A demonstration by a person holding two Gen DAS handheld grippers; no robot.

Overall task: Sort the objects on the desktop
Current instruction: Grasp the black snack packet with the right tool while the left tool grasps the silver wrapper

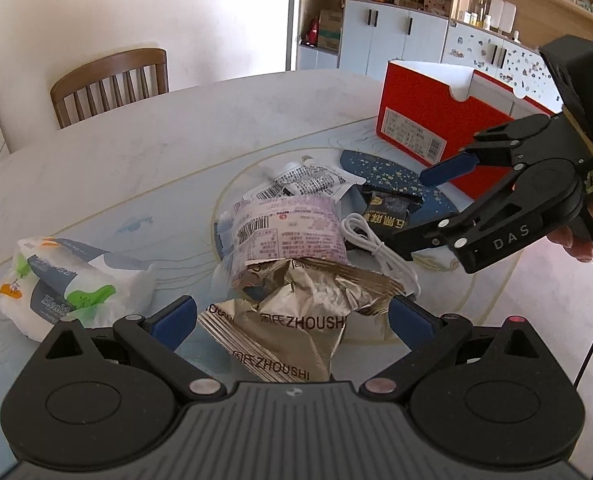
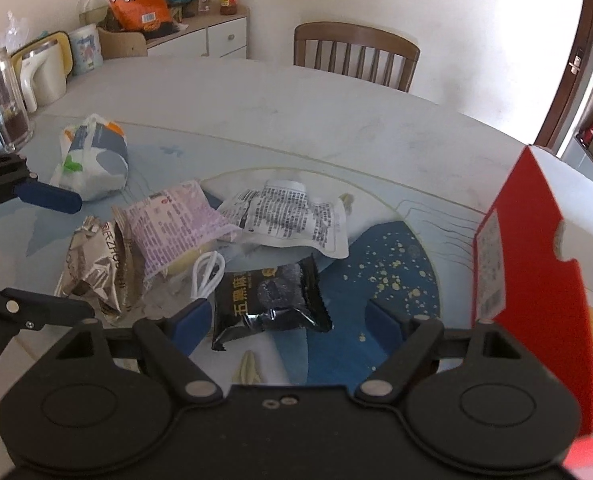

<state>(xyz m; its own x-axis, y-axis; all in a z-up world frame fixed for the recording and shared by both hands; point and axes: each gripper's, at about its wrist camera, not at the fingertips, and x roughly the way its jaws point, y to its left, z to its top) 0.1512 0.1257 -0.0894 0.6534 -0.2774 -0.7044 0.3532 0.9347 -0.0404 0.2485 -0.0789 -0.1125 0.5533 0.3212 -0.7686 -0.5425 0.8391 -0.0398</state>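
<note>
A pile of snack packets lies mid-table. My left gripper (image 1: 292,314) is open, its blue fingers either side of a crumpled gold ZHOUSHI packet (image 1: 296,316). Behind it lie a pink packet (image 1: 292,232), a white printed pouch (image 1: 308,180), a coiled white cable (image 1: 372,240) and a black packet (image 1: 388,212). My right gripper (image 2: 286,318) is open, hovering just above the black packet (image 2: 268,300), with the cable (image 2: 206,272), pink packet (image 2: 172,228), gold packet (image 2: 96,268) and white pouch (image 2: 288,216) beyond. The right gripper also shows in the left wrist view (image 1: 424,212).
A red and white open box (image 1: 428,120) stands at the table's right (image 2: 536,240). A white tissue pack (image 1: 68,284) lies at the left (image 2: 92,156). A wooden chair (image 2: 356,54) stands behind the table. A kettle (image 2: 42,72) and a glass jar (image 2: 6,100) stand at the far left.
</note>
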